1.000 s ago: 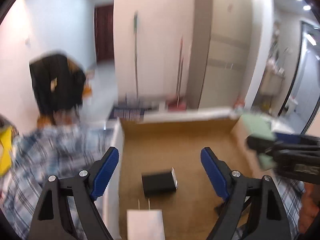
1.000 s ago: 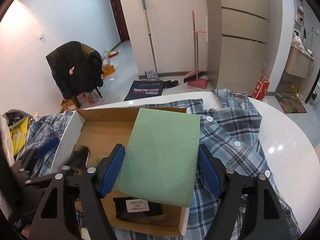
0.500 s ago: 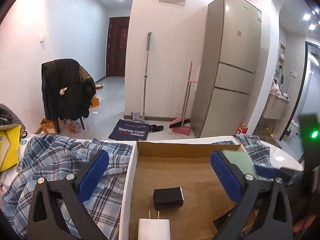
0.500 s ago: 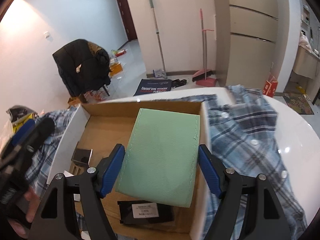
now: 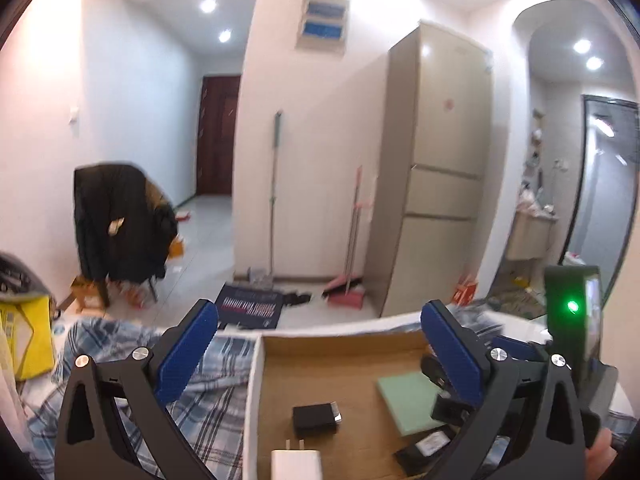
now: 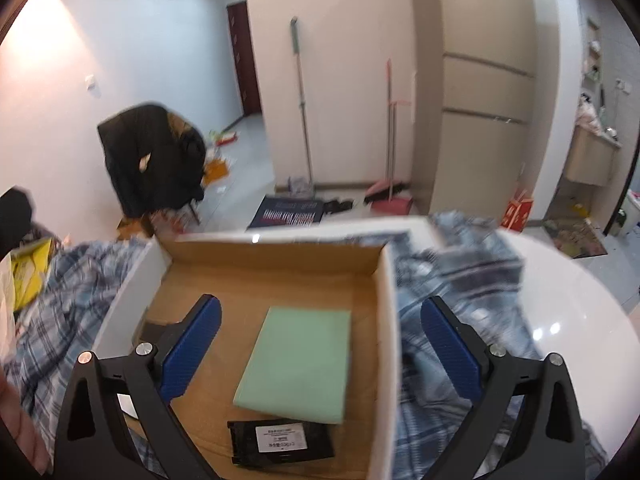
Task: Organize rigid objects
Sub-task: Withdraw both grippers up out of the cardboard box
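A pale green flat case lies inside the open cardboard box, its near edge resting on a black labelled pack. My right gripper is open and empty above the case. In the left wrist view the same green case lies in the box with a small black block and a white plug charger. My left gripper is open and empty, raised over the box's near left part.
The box sits on a white round table among a blue plaid shirt that spreads to the left too. A yellow bag lies far left. A chair with a black coat, brooms and a fridge stand beyond.
My right gripper has opened and let go of the green case, which now lies in the box. Both grippers have lifted and tilted up.
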